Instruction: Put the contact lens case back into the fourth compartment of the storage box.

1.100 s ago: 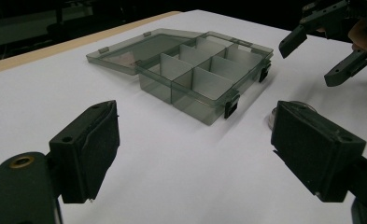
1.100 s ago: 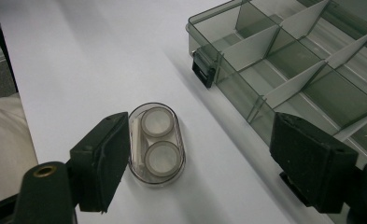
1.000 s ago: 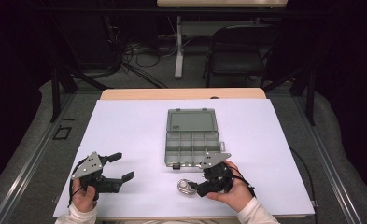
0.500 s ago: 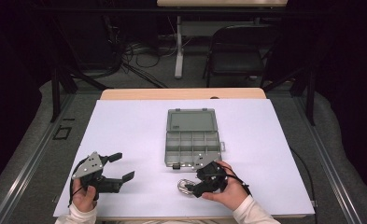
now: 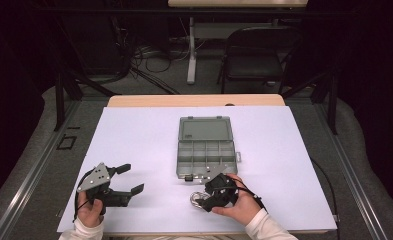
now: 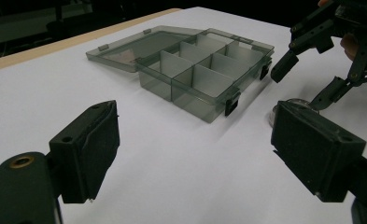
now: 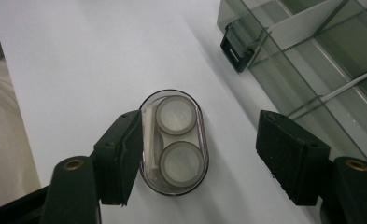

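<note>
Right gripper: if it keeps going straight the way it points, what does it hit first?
Probably the small clear oval case holding two round discs. The right gripper points down at it, fingers just closing around it, with a gap on one side. Beneath lies the white table cover.

A white-covered table [image 5: 149, 135] bears an open compartment box [image 5: 205, 152] and clear oval case [image 7: 174, 142].

- I can read no text, label, brand, number or sign anywhere.
- The box [image 5: 205, 150] carries no lettering I can make out.
- The small case [image 7: 174, 141] shows none either.
- The grippers' black jaws are unmarked.
</note>
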Demonstrator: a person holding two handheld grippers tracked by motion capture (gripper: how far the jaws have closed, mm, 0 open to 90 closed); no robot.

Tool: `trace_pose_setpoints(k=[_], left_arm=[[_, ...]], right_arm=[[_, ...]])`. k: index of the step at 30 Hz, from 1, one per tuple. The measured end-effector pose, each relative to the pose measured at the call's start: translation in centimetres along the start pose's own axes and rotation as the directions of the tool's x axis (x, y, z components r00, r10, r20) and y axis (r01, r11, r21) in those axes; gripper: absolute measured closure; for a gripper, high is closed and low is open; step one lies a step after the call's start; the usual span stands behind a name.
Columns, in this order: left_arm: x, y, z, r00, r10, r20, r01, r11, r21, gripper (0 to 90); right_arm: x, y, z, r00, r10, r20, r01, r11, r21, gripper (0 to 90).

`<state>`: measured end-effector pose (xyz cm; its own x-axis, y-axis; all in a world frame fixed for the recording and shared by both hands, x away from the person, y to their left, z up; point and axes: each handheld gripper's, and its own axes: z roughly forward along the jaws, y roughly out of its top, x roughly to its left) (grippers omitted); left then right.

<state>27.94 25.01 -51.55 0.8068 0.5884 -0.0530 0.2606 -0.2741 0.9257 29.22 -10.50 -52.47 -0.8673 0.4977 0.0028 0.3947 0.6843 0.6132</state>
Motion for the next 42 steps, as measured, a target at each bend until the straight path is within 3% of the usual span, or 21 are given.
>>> trace_pose_setpoints(k=[24,30,42], left_arm=[[0.0,0.0,0.0,1.0,-0.002,-0.004,0.002,1.0,0.003,16.0],[0.0,0.0,0.0,1.0,-0.001,-0.007,0.001,1.0,0.004,16.0],[0.0,0.0,0.0,1.0,-0.002,-0.002,0.002,1.0,0.003,16.0]], right_arm=[[0.7,0.0,1.5,0.9986,-0.028,-0.045,0.03,0.998,0.059,39.1],[0.9,0.2,1.5,0.999,-0.029,-0.035,0.031,0.997,0.068,39.1],[1.0,0.8,1.6,0.9981,-0.028,-0.056,0.035,0.991,0.133,39.1]])
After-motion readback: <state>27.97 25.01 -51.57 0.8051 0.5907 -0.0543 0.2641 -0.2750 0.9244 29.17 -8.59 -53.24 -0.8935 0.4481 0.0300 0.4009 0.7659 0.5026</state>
